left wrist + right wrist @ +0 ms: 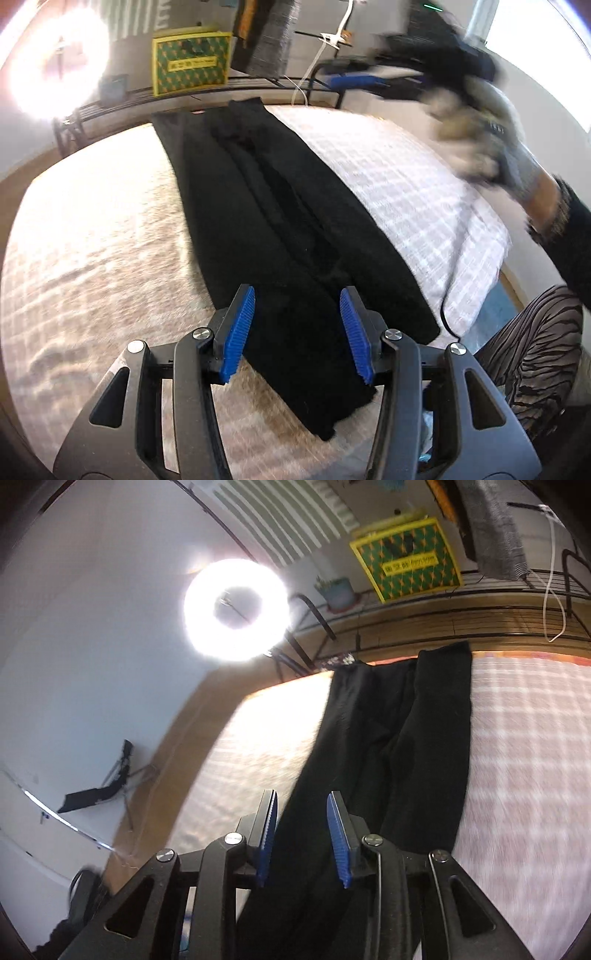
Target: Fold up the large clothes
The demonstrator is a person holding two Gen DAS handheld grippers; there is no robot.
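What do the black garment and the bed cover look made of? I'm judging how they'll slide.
The black garment looks like a soft, matte knit or fleece: no sheen, fuzzy edges. The bed cover looks like a woven checked cotton, matte; motion blur leaves that uncertain.

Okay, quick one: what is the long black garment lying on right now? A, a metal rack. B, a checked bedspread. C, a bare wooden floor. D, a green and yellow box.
B: the black garment lies stretched lengthwise across the checked bedspread, with the rack and box beyond it.
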